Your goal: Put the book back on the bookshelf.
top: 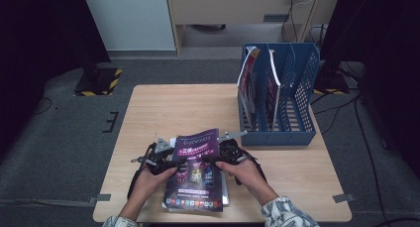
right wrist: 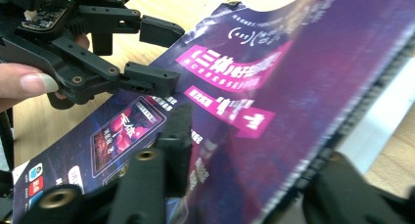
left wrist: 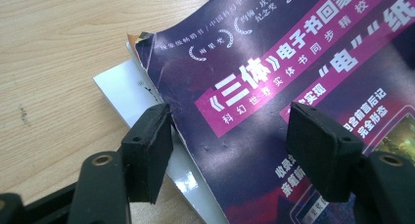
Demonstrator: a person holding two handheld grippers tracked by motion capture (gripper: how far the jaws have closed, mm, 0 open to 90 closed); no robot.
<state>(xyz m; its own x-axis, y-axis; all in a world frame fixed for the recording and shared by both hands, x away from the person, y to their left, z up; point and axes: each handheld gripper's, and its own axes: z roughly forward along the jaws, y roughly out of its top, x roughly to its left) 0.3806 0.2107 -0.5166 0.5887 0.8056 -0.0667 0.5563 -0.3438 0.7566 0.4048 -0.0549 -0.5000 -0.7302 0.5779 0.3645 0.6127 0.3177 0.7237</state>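
Both tongs worked a glossy purple magazine (top: 195, 173) at the desk's (top: 148, 113) near edge: the right gripper (right wrist: 244, 180) clamped its lifted side, the left gripper (left wrist: 230, 150) gaped astride the spine. Next, probably, lifting it toward the blue plastic file rack (top: 292, 88) at the far right corner. Booklets beneath stayed mostly hidden.

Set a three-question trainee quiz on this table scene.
1. True or false: the purple magazine stands in the blue file rack.
2. What lies directly under the magazine? A) bare table B) white booklet C) a tray
3. Fill in: in the high view, the rack's filled slots are on its ___ side.
Key: 1 false; 2 B; 3 left.
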